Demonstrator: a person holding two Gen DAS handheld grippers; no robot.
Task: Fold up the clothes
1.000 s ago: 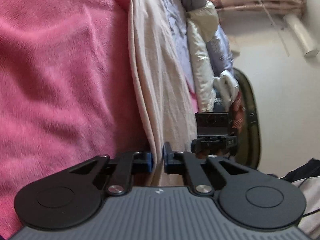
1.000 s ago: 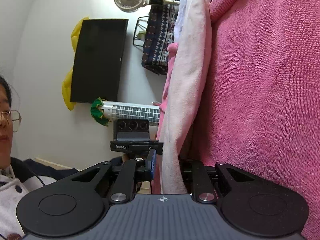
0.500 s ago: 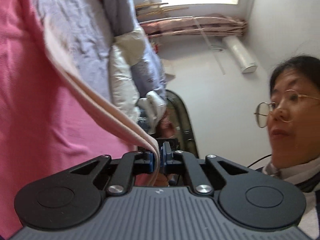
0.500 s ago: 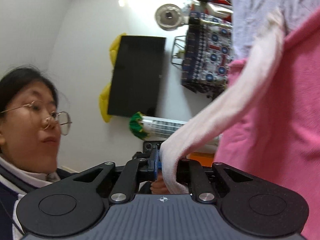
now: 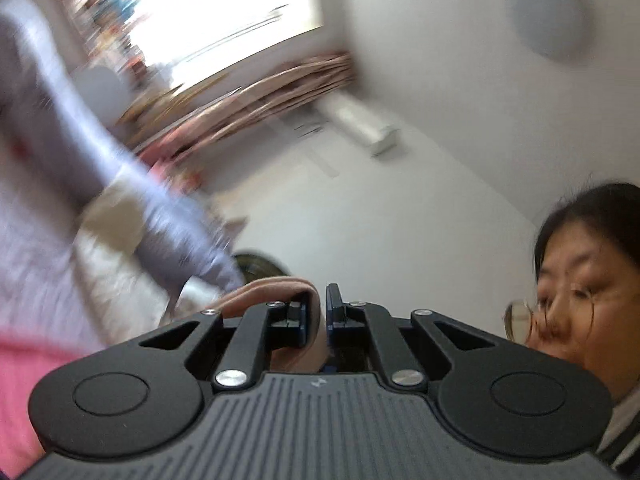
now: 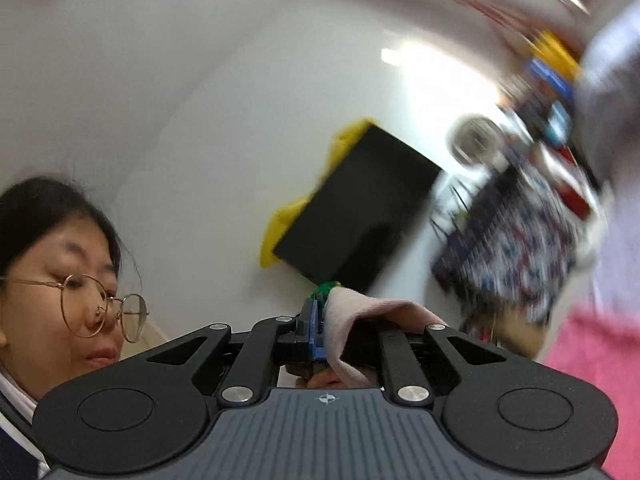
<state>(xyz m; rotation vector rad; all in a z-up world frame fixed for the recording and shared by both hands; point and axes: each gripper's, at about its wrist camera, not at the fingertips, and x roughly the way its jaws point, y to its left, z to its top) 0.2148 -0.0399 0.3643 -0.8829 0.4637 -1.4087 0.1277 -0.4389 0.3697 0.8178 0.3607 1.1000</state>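
Gripping a pale pink cloth edge (image 5: 316, 320), the left gripper (image 5: 316, 312) has its jaws drawn narrow on the fabric. The right gripper (image 6: 326, 326) pinches another part of the same cloth (image 6: 360, 312), which drapes over its right finger toward 3 o'clock. Both tools point up toward the walls and ceiling. Pink towelling (image 6: 600, 364) lies at 4 o'clock in the right view; a blurred lavender garment (image 5: 132, 200) sits at 10 o'clock in the left. No fold is visible yet; judged early, with laying flat and folding remaining.
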